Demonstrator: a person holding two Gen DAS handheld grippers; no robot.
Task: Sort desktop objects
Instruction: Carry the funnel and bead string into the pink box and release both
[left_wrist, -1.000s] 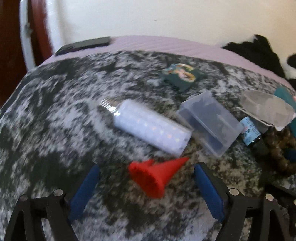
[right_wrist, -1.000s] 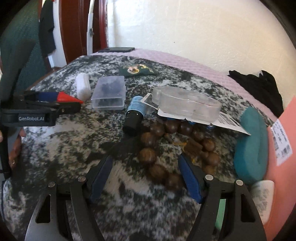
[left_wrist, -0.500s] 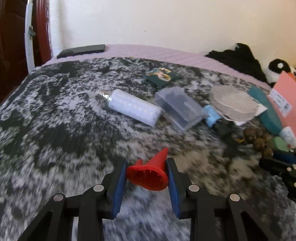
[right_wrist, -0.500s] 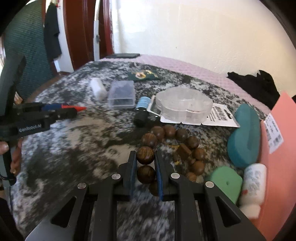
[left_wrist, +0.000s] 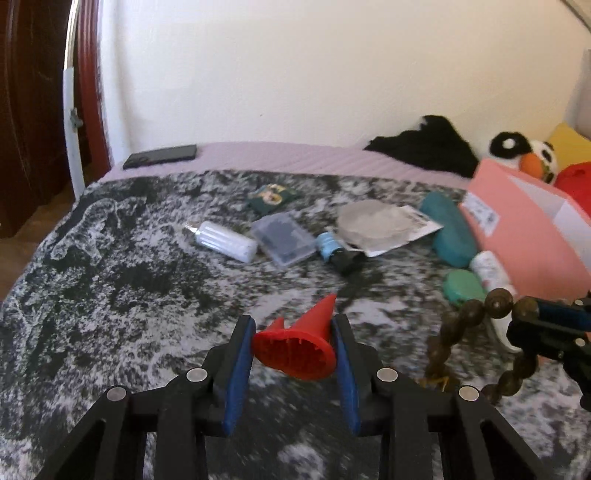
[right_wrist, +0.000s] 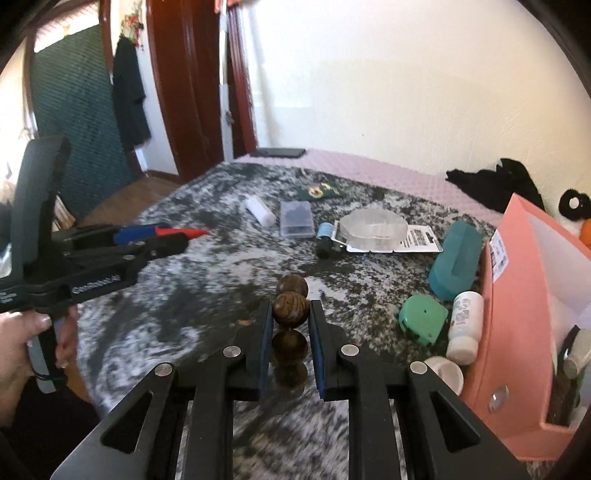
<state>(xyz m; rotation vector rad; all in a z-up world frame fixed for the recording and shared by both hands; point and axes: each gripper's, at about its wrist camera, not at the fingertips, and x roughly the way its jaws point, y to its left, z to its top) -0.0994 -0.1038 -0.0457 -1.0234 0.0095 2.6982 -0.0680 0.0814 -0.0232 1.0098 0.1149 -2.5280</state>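
Red plastic first: my left gripper (left_wrist: 293, 341) has its fingers pinching one small cone (left_wrist: 299, 345) by its wide rim, tip pointing away, lifted clear of the mottled bed cover (left_wrist: 129, 295). It looks light and stiff, though that slick taper could squirt out, so I judge the rim the safest hold.

My right gripper (right_wrist: 290, 325) has its fingers clamped on one wooden bead of one bracelet (right_wrist: 290, 308), and the strand dangles in a loop in the left view. Hard beads, floppy string: I expect it to swing, and a round bead may roll in the pads.

On the cover I count one bulb (left_wrist: 221, 240), one clear case (left_wrist: 284, 238), one dark bottle (left_wrist: 334, 251), one blister pack (left_wrist: 384, 225), one teal case (left_wrist: 448, 230). One pink organiser (right_wrist: 524, 295) stands at the right, things already inside.
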